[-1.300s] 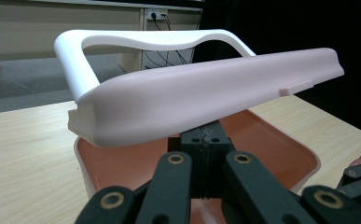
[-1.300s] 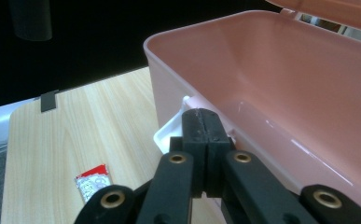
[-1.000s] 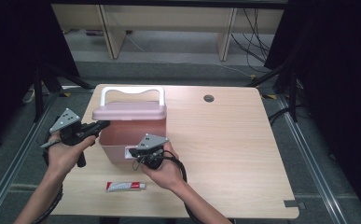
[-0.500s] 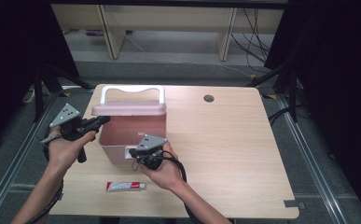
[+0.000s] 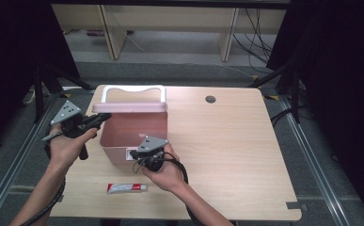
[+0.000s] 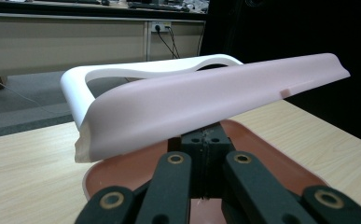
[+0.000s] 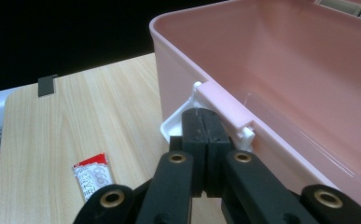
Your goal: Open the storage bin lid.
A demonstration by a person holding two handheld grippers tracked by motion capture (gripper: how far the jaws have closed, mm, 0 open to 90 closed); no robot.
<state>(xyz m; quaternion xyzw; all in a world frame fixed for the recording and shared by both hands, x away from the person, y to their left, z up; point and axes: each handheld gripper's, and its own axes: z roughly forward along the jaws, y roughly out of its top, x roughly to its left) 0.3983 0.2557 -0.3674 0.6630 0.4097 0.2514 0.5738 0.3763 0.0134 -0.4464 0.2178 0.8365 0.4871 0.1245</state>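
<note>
Since a second ago the pink lid [image 5: 129,107] has swung higher, pushed up by the left gripper [image 5: 100,118], jaws closed and empty, beneath its edge. The right gripper [image 5: 133,153], also closed and holding nothing, presses at the white latch [image 7: 180,122], apparently touching it. One pink storage box [image 5: 132,136] stands on the table [image 5: 236,141]; one tube [image 5: 127,188] lies near its front.

Both tongs [image 5: 105,117] [image 5: 133,154] closed.
</note>
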